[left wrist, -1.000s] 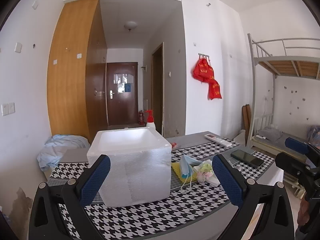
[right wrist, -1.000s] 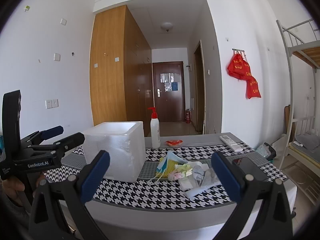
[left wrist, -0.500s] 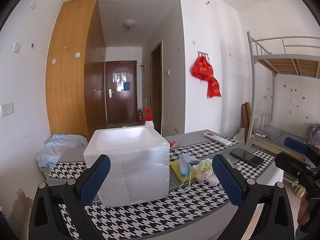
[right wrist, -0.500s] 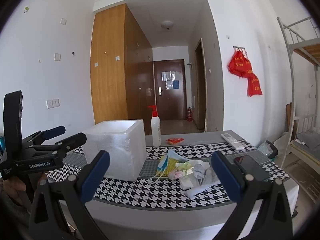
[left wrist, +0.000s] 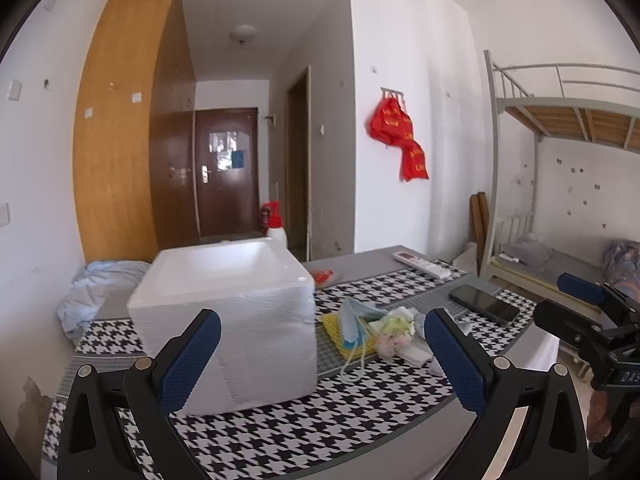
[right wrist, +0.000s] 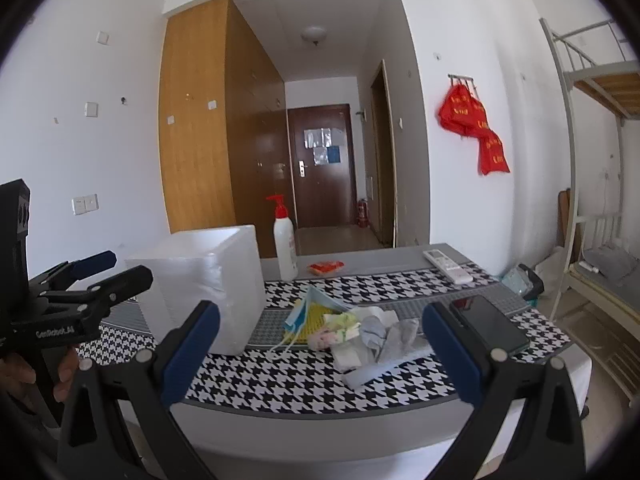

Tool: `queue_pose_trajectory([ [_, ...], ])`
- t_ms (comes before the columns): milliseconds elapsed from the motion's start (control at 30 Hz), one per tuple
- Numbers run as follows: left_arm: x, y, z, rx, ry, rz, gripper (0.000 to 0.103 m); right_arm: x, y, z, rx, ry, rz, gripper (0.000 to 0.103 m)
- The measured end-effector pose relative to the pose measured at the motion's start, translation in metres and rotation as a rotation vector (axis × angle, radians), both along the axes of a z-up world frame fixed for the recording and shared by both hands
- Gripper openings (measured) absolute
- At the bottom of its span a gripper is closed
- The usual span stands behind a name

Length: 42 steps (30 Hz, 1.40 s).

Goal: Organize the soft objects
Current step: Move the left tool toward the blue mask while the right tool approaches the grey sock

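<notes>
The left gripper (left wrist: 318, 354) has its jaws spread wide and holds nothing; the white foam box (left wrist: 232, 320) fills the space ahead of its left finger and the middle of the gap, while the pile of soft objects (left wrist: 372, 326) lies ahead toward the right finger, on the houndstooth cloth (left wrist: 320, 428). The right gripper (right wrist: 320, 350) is likewise spread and empty, and from its view the pile sits almost centred between the fingers, a little beyond the tips, with the box off past the left finger and the dark phone (right wrist: 490, 330) just behind the right finger. The likely trouble, judged from this layout, is a messy grab: the blue face mask (right wrist: 308, 312), yellow cloth (right wrist: 314, 318) and grey socks (right wrist: 384, 332) overlap, so closing on one may drag the others, and a mask loop could snag. A wide right-hand approach could also nudge the phone toward the table edge. The pump bottle (right wrist: 285, 240) stands behind the box, well beyond both sets of jaws, as do the remote (right wrist: 448, 266) and the red packet (right wrist: 325, 267).
</notes>
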<state>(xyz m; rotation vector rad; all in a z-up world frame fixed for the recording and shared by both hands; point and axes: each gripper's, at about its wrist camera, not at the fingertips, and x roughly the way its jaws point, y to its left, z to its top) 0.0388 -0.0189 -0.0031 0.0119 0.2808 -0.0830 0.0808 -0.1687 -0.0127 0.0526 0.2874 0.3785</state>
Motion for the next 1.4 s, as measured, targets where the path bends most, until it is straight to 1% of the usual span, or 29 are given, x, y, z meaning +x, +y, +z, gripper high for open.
queue_pose_trajectory([
  [233,0.015,-0.012,-0.009,0.006,0.025,-0.04,0.102,0.011,-0.007,-0.01,-0.012,0.032,-0.023,0.102],
  [633,0.04,-0.031,-0.015,0.029,0.061,-0.069,0.102,0.03,-0.019,-0.023,-0.018,0.077,-0.033,0.102],
  [900,0.062,-0.05,-0.025,0.038,0.108,-0.11,0.102,0.042,-0.031,-0.035,-0.016,0.116,-0.047,0.102],
  [1067,0.079,-0.063,-0.032,0.036,0.153,-0.133,0.102,0.05,-0.039,-0.041,-0.007,0.136,-0.052,0.102],
  [1133,0.083,-0.067,-0.035,0.04,0.157,-0.139,0.102,0.054,-0.043,-0.046,-0.002,0.144,-0.056,0.102],
  [1267,0.099,-0.075,-0.037,0.052,0.175,-0.137,0.102,0.061,-0.049,-0.051,0.004,0.161,-0.063,0.102],
  [1400,0.113,-0.075,-0.038,0.052,0.193,-0.114,0.102,0.068,-0.054,-0.056,0.012,0.177,-0.057,0.102],
])
